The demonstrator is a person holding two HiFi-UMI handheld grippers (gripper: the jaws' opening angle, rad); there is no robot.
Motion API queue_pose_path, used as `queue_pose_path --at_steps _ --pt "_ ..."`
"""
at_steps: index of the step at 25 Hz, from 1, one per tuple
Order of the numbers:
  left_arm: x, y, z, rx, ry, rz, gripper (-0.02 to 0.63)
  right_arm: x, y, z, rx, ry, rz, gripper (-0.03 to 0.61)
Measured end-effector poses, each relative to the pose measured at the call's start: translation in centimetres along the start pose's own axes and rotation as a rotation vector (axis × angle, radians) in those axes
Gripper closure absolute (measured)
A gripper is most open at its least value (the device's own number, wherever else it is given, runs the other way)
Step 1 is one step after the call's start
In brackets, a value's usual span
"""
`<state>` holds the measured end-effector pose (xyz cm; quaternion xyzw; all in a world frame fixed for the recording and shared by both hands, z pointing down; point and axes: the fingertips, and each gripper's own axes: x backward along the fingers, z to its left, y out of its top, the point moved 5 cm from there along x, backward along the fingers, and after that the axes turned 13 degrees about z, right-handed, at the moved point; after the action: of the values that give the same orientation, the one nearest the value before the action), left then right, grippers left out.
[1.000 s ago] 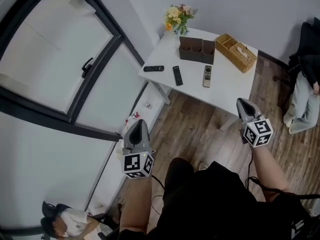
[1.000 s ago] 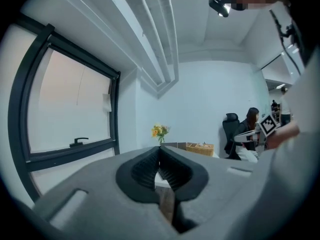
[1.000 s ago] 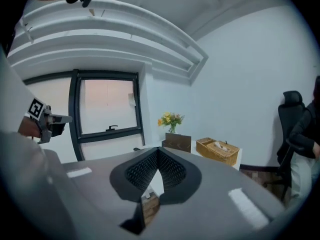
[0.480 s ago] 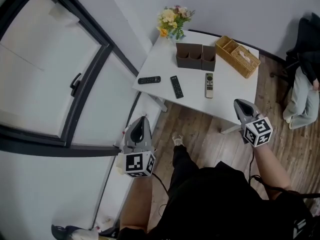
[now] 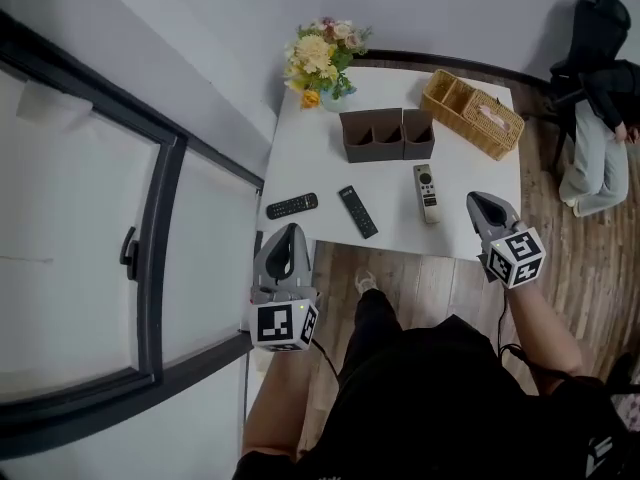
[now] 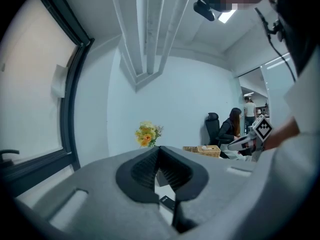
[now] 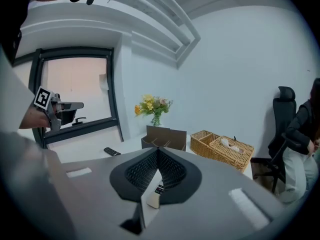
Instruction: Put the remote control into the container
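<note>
Left gripper (image 5: 290, 234) and right gripper (image 5: 480, 202), low in frame, both have jaws together, holding nothing. The grey remote (image 5: 427, 192) lies mid-frame on the table (image 5: 310, 158), just below the brown container (image 5: 387, 135).

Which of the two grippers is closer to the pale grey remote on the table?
Right. The right gripper hovers just right of the pale grey remote; the left gripper is farther off, past the nearer black remote.

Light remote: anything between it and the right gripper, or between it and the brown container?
Nothing visible. The light remote lies on bare table near the shut, empty right gripper. Only bare table separates it from the brown container. The nearest black remote lies off to the left.
</note>
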<state>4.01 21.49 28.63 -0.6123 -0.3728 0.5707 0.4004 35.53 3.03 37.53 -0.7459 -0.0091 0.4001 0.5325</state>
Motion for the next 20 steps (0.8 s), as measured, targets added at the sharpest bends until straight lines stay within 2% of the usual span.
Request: queue_pose_path --at_steps 6,11,20 --pt "-8.0 1.8 4.9 -0.046 -0.133 0.026 0.613 -5.9 2.9 0.9 -0.069 -0.074 0.033 0.577" --pt "-12.9 3.6 7.2 -0.059 -0.228 0.013 0.614 -8.0 5.4 1.4 -0.095 -0.142 0.033 0.577" --pt "-17.7 5.1 5.8 -0.051 -0.353 -0.006 0.614 -7.7 6.4 0.5 -0.107 -0.227 0.083 0.577"
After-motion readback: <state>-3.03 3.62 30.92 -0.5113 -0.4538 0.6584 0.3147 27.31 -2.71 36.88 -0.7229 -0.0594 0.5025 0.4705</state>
